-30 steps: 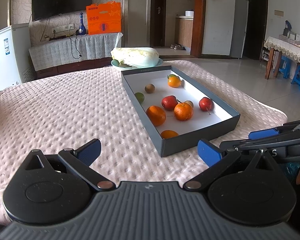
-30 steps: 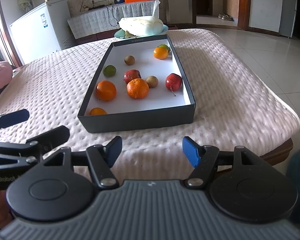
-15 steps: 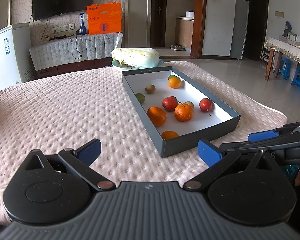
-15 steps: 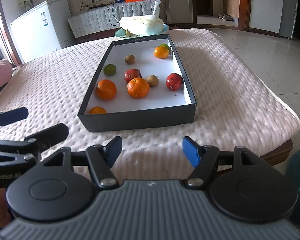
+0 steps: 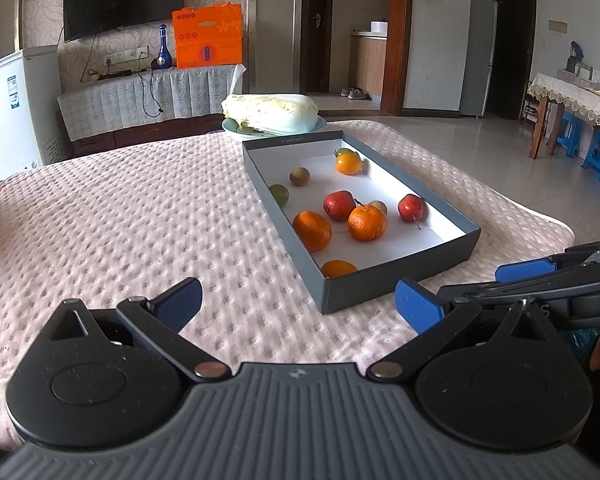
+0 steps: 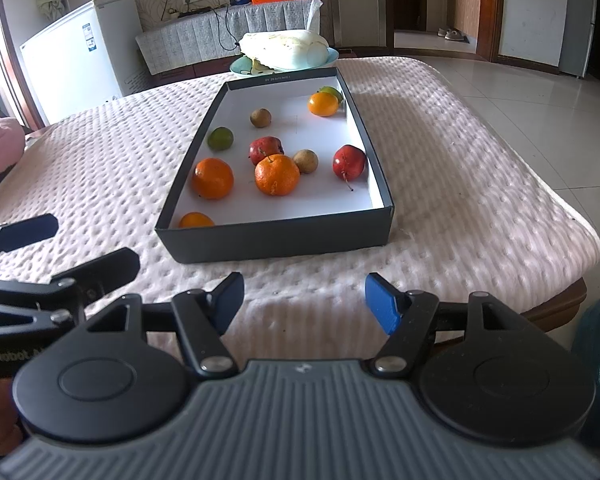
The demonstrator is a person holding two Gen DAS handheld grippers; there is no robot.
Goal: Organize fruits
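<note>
From your left wrist, the dark box (image 5: pixel 396 286) on the pink-covered bench (image 5: pixel 120 220) holds oranges (image 5: pixel 367 222), red apples (image 5: pixel 339 205), a lime (image 5: pixel 279 193) and a kiwi (image 5: pixel 299 176). Your left claw (image 5: pixel 298 304) gapes empty, the box far and right of it.

From your right wrist, your right claw (image 6: pixel 304 300) is open and empty, with the box of fruit just beyond, slightly left.

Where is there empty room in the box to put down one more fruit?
Inside the box, the bare white floor lies along the near wall, right of the half-hidden orange, below the red apple. Another bare patch lies at the far end, left of the small orange. The middle is crowded: two oranges, an apple and a brown fruit close together.
</note>
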